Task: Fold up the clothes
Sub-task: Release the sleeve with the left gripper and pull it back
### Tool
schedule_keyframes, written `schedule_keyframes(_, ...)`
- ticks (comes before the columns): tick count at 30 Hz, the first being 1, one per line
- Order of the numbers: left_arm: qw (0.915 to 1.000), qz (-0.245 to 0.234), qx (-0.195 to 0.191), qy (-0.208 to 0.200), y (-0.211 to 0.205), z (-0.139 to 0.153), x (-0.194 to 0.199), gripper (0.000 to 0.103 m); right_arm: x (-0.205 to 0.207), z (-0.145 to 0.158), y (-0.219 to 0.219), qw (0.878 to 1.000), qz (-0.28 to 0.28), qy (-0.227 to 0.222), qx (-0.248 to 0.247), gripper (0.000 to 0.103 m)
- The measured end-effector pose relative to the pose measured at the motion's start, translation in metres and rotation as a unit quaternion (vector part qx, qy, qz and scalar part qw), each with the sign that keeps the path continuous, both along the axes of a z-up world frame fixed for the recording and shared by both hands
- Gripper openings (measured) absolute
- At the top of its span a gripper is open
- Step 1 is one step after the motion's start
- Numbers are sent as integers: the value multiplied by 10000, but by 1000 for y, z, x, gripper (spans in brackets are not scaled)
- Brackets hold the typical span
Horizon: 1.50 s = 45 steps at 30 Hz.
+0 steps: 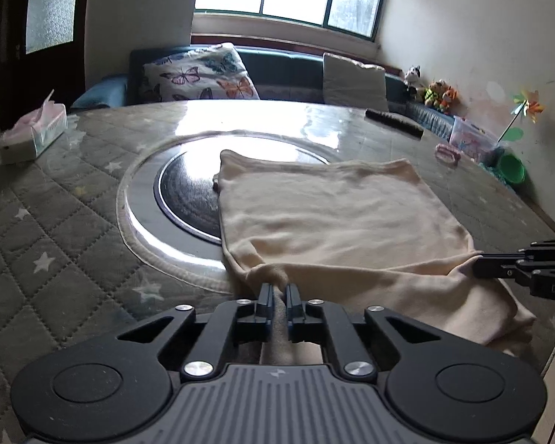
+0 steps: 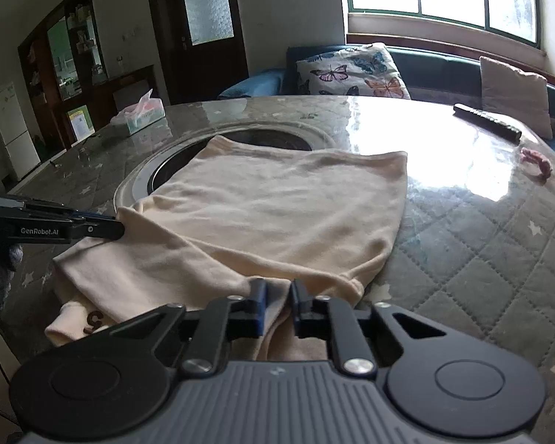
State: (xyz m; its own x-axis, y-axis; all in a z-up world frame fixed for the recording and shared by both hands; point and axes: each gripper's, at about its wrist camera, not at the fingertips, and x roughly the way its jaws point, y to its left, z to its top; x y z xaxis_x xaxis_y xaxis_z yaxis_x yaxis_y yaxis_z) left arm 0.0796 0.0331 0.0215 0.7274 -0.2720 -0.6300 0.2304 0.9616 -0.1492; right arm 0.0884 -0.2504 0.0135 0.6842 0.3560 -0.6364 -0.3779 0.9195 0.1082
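Note:
A cream garment (image 1: 336,214) lies partly folded on the round glass-topped table, its far part flat and its near edge lifted. My left gripper (image 1: 279,292) is shut on the garment's near left corner, cloth pinched between the fingers. My right gripper (image 2: 278,288) is shut on the near right corner of the garment (image 2: 277,211). Each gripper shows in the other's view: the right one (image 1: 479,264) at the right edge, the left one (image 2: 118,227) at the left edge. A lower layer with brown print (image 2: 94,320) hangs at the table's near edge.
A dark round inset (image 1: 188,192) sits in the table's middle, partly under the garment. A tissue pack (image 1: 33,131) is at the far left, a remote (image 1: 394,122) and a pink item (image 1: 447,153) at the far right. A sofa with cushions (image 1: 199,74) stands behind.

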Motion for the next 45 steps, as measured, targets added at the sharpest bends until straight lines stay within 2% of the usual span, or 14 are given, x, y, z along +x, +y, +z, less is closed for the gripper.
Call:
schedule_keyframes(5,9998,147,99,-63,2,-3,-2,7,2,2,1,9999,-84,-103,29,5)
schedule_keyframes(9,9995,157,-47,-253,7,3,-8,6,4,-6,-2,9997,-236,-26,20,4)
schedule_keyframes(13,9993,249,-13,-291,9,3,-8,6,-5,11,-2,9983,-275,-518,-17,2)
schedule_keyframes(17,9997,248,43,-42,9,-6,-2,7,3,4,-2,9993,-229,-294,-48,2)
schedule_keyframes(20,9996,227,143,-59,7,-3,-4,12,2,0,-1,9998,-140,-153,82,7)
schedule_keyframes(22,9996,224,144,-137,8,2,-6,12,1,0,-1,9997,-99,-143,151,9)
schedule_keyframes(24,9993,183,185,-250,6,8,-9,12,3,-1,1,9998,-58,-91,156,16)
schedule_keyframes(27,9988,105,240,-413,2,17,-13,12,6,-4,3,9998,-68,-14,206,17)
schedule_keyframes(32,9976,-400,324,-463,-15,19,-10,12,6,3,4,9995,-113,-78,293,20)
schedule_keyframes(35,9961,-672,433,-374,-28,11,-2,11,13,-5,8,9997,-68,105,208,20)
schedule_keyframes(36,9958,-672,525,-321,-31,7,2,9,14,-8,9,9997,-55,131,200,12)
schedule_keyframes(38,9956,-641,630,-279,-34,1,7,9,12,-7,12,9999,-67,19,122,8)
schedule_keyframes(41,9966,-552,569,-202,-30,-4,14,10,9,0,14,9997,-61,-228,52,8)
schedule_keyframes(45,9960,-575,626,-262,-28,0,8,11,17,-8,13,9999,-77,-2,-84,13)
